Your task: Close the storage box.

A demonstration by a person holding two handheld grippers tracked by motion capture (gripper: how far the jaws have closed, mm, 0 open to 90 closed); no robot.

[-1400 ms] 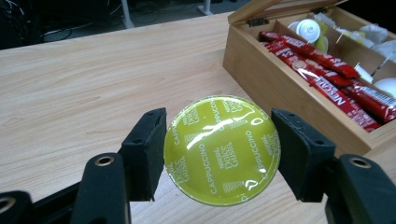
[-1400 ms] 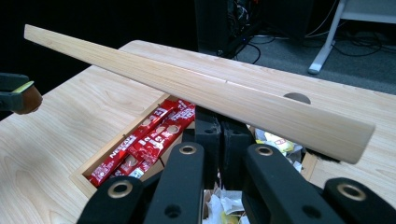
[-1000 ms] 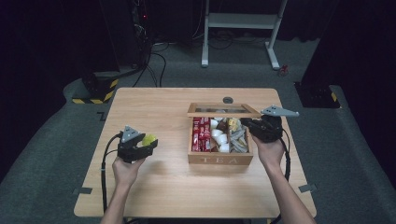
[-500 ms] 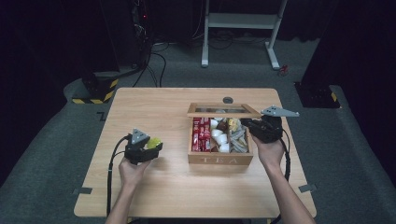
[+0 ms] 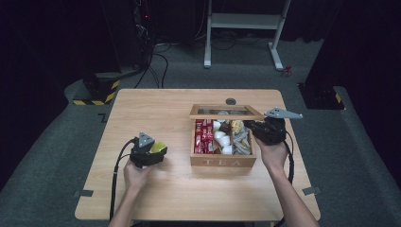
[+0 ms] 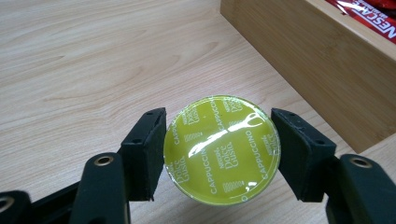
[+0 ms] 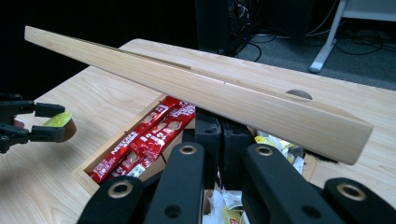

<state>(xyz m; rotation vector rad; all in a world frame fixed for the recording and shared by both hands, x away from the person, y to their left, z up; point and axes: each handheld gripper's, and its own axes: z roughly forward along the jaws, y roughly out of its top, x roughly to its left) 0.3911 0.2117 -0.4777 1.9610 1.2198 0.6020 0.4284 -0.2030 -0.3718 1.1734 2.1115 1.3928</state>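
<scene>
My left gripper is shut on a green round coffee capsule with a shiny foil top, held just above the table to the left of the wooden tea box. The high view shows that capsule in the left gripper. At the box's right side, my right gripper has its jaws pressed together under the half-raised lid, which lies across their tips. The lid stands tilted over the box's back edge.
Red sachets fill the box's left compartment; white pods and mixed packets fill the others. The box wall is close to the right of the capsule. A round hole marks the tabletop behind the box. Cables trail from both grippers.
The left gripper has moved to the right, toward the box, with the capsule in it. The right gripper and the lid have stayed put.
</scene>
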